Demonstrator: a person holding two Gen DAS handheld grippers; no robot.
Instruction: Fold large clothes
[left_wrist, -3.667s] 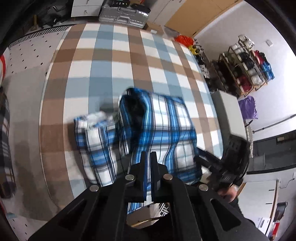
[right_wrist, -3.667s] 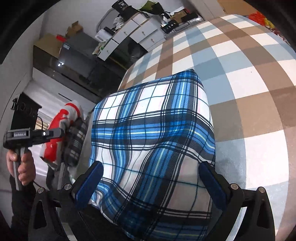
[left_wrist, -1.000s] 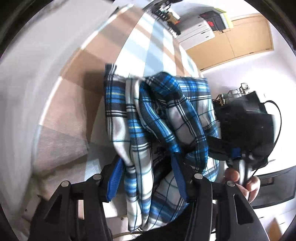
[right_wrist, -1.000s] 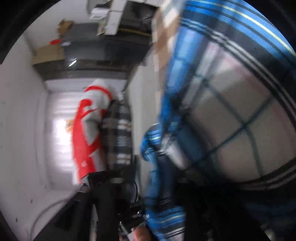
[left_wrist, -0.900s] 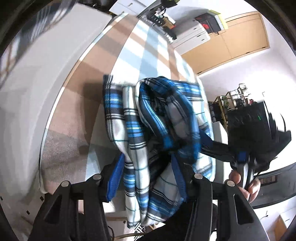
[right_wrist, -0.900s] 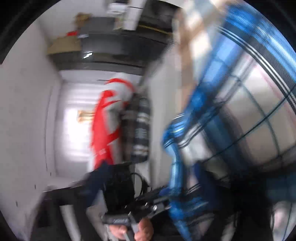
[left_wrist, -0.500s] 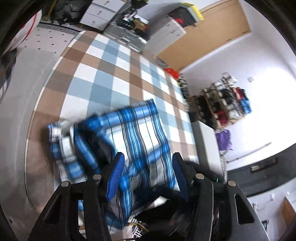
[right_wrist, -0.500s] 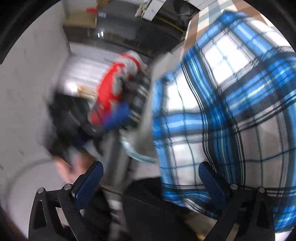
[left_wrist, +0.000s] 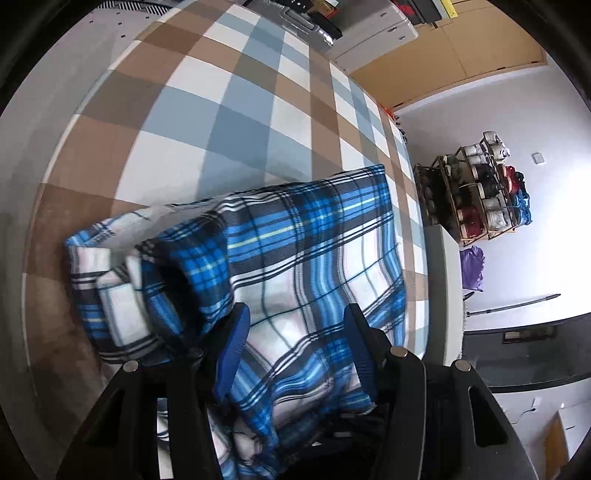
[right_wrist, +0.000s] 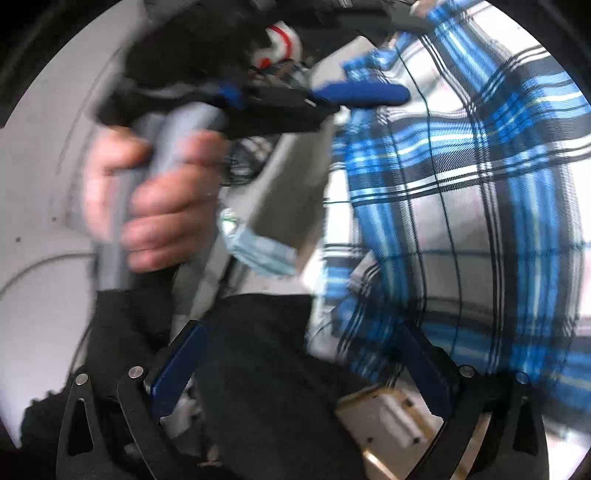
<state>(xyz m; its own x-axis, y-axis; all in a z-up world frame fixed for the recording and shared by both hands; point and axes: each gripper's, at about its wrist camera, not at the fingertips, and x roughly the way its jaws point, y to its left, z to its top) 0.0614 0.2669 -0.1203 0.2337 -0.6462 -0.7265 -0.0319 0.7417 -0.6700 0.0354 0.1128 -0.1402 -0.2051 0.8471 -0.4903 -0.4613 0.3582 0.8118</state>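
Note:
A folded blue, white and black plaid garment (left_wrist: 295, 258) lies near the front edge of a table covered in a brown, blue and white checked cloth (left_wrist: 236, 110). My left gripper (left_wrist: 295, 332) is open, its blue fingers (left_wrist: 232, 347) straddling the garment's near edge. In the right wrist view the garment (right_wrist: 461, 206) fills the right side. My right gripper (right_wrist: 306, 365) is open and empty, off the table's near edge. The left gripper, held by a hand (right_wrist: 155, 192), shows there too, blurred.
A silver case (left_wrist: 310, 26) and white drawers (left_wrist: 373, 29) stand beyond the table's far end. A rack of shoes (left_wrist: 480, 192) stands by the wall at right. A grey box (right_wrist: 291, 195) and the person's dark clothing (right_wrist: 258, 369) lie below the table edge.
The left gripper, shut at first, opened and came down over the garment's near edge. The right gripper swung off the garment toward the table's near edge, staying open.

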